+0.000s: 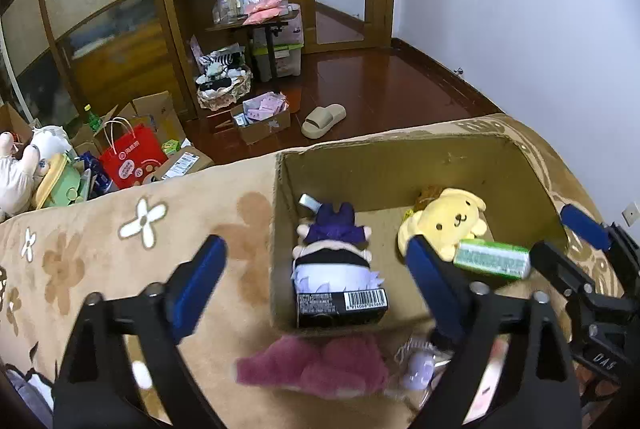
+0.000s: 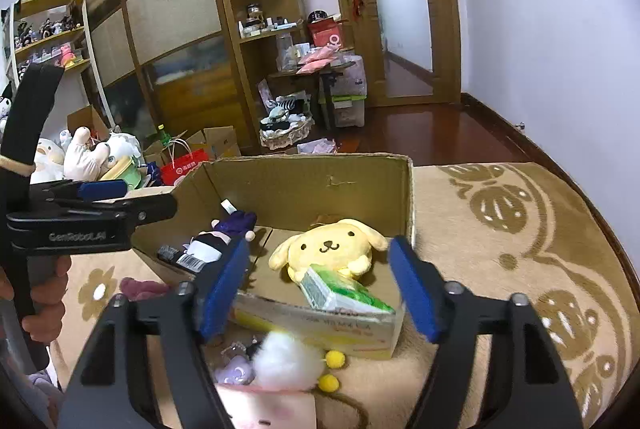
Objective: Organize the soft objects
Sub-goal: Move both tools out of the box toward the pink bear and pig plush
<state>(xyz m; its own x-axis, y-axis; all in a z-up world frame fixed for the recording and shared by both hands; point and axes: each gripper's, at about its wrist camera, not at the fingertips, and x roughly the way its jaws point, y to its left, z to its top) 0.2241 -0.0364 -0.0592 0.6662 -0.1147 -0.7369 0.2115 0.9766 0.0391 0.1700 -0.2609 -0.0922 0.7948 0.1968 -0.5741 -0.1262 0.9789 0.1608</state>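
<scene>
A beige slipper (image 1: 323, 120) lies on the wooden floor (image 1: 384, 85) near a red paper bag (image 1: 132, 159).

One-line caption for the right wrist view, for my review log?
Open right gripper poised over a cardboard box holding a yellow dog plush, green tissue pack and purple-clad doll.

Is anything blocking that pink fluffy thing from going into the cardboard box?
Only the box's own near wall. The pink fluffy toy lies on the blanket just outside it, so it must be lifted over. Inside, the purple doll and yellow dog plush leave bare floor between them. The left gripper is open above.
</scene>
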